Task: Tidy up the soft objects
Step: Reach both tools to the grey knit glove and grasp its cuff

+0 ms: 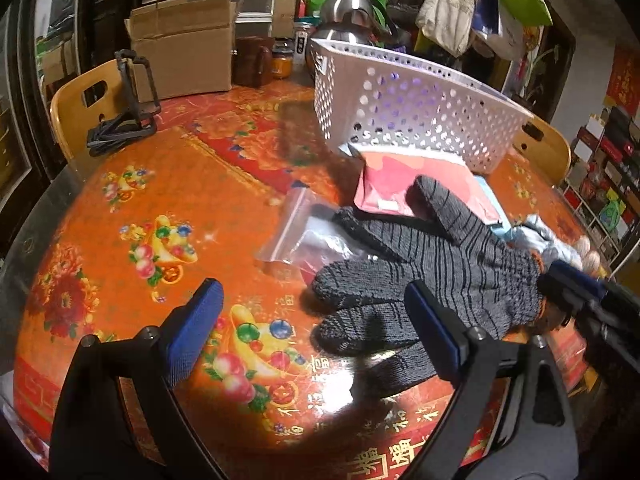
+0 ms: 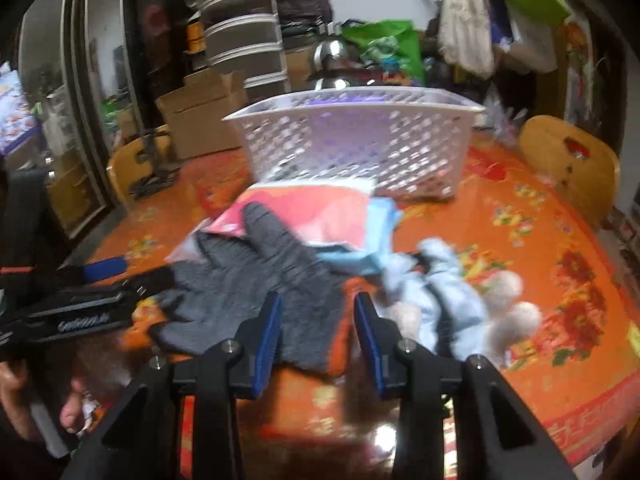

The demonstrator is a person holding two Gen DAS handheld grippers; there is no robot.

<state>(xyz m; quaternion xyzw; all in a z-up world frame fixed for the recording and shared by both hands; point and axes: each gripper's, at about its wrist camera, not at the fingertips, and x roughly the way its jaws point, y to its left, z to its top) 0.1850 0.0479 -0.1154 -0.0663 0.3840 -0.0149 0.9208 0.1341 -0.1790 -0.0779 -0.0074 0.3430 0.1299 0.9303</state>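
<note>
Ribbed knit glove [image 1: 436,264] beside perhaps fleecy blue cloth [image 2: 448,292]

A grey knitted glove [image 1: 432,280] banded with thin black stripes and edged in orange at the cuff is seen on an orange-red tablecloth [image 1: 160,184] printed with multicoloured fruit, red flowers and gold characters. A white perforated basket [image 1: 404,108], a red-and-pink packet [image 1: 404,184] and a pale blue glove [image 2: 448,300] with whitish fluffy trim are shown behind. Blue pads [image 1: 196,328] are carried on black gripper fingers
</note>
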